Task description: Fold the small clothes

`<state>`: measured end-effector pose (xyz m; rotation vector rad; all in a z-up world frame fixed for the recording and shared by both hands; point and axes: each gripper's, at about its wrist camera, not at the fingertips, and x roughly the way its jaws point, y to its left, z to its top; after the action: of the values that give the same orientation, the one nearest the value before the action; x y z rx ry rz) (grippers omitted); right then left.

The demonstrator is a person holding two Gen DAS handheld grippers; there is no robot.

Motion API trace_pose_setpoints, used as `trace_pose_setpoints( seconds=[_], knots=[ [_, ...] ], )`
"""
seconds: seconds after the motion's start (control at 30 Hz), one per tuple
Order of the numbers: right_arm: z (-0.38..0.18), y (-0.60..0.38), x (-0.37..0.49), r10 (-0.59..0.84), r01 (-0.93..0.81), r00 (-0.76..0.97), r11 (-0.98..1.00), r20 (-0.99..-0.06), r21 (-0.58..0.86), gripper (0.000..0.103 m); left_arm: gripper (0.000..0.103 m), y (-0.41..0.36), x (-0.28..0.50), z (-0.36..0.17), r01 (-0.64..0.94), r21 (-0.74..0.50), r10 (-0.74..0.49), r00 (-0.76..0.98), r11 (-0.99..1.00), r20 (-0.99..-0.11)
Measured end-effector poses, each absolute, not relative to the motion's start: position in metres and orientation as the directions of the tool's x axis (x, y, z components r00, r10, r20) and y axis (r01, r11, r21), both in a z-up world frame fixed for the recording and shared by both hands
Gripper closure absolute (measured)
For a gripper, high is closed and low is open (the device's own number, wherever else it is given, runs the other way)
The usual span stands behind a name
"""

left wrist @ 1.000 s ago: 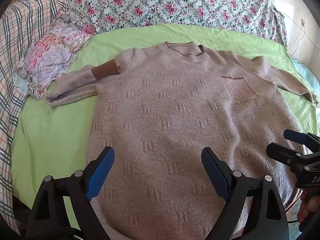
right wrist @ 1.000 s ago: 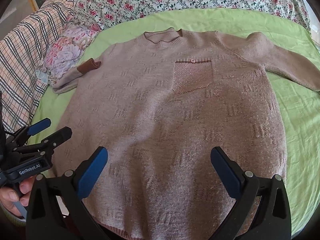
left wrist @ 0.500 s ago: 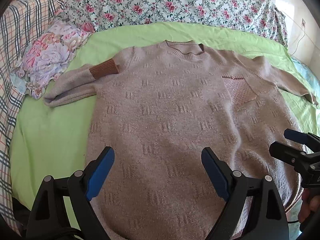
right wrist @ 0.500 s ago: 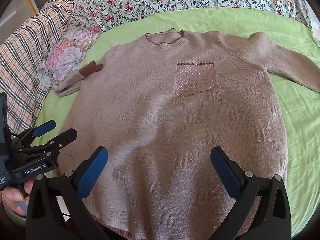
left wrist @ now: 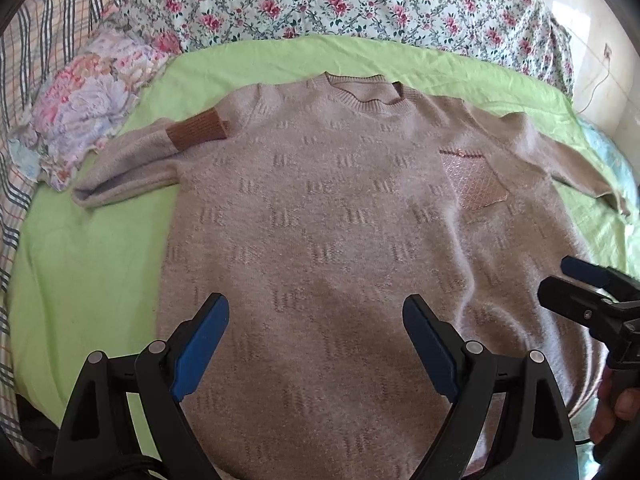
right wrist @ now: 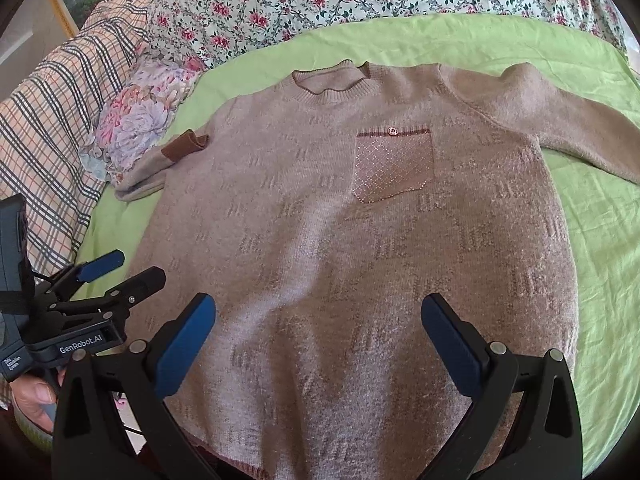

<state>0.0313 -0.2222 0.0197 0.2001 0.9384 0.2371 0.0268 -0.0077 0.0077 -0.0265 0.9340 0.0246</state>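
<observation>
A pinkish-beige knit sweater [left wrist: 340, 220] lies flat, front up, on a green sheet [left wrist: 80, 260]; it also shows in the right wrist view [right wrist: 360, 240]. It has a shiny chest pocket [right wrist: 394, 166]. Its left sleeve is folded back with a brown cuff [left wrist: 198, 130] showing. The other sleeve [right wrist: 560, 120] stretches out to the right. My left gripper [left wrist: 316, 340] is open and empty above the hem's left part. My right gripper [right wrist: 318, 340] is open and empty above the hem's right part. Each gripper shows at the edge of the other's view.
A floral quilt [left wrist: 360, 4] lies across the back of the bed. A pastel floral cloth [left wrist: 88, 100] sits by the folded sleeve. A plaid blanket [right wrist: 52, 120] lies at the left. Bare green sheet shows on both sides of the sweater.
Both views have drifted slightly; the sweater sits a little lower and further back in frame. Both grippers stay open and empty. The sweater has not moved.
</observation>
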Motion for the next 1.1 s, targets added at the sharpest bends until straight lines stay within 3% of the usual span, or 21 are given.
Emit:
trace_pose_setpoints(
  seconds=[0.3, 0.5, 0.67, 0.9, 1.1],
  knots=[
    [0.019, -0.274, 0.034, 0.286, 0.0, 0.606, 0.933, -0.743, 0.359, 0.001, 0.013, 0.002, 0.046, 0.005, -0.068, -0.102, -0.046, 0.561, 0.992, -0.826],
    [0.023, -0.322, 0.033, 0.286, 0.081, 0.654, 0.894, -0.701, 0.44, 0.004, 0.013, -0.001, 0.068, -0.001, -0.076, -0.078, -0.026, 0.529, 0.994, -0.848],
    [0.032, -0.406, 0.023, 0.163, 0.264, 0.715, 0.837, -0.68, 0.479, 0.017, 0.013, -0.012, 0.087, -0.007, -0.039, -0.022, 0.0, 0.484, 0.999, -0.875],
    [0.042, -0.57, 0.005, -0.152, 0.577, 0.723, 0.669, -0.674, 0.468, 0.03, 0.013, -0.014, 0.106, -0.003, -0.047, -0.044, -0.014, 0.508, 0.998, -0.861],
    [0.025, -0.66, 0.029, -0.221, 0.69, 0.665, 0.547, -0.713, 0.474, 0.039, 0.013, -0.022, 0.122, -0.008, -0.039, -0.048, -0.024, 0.478, 0.998, -0.878]
  ],
)
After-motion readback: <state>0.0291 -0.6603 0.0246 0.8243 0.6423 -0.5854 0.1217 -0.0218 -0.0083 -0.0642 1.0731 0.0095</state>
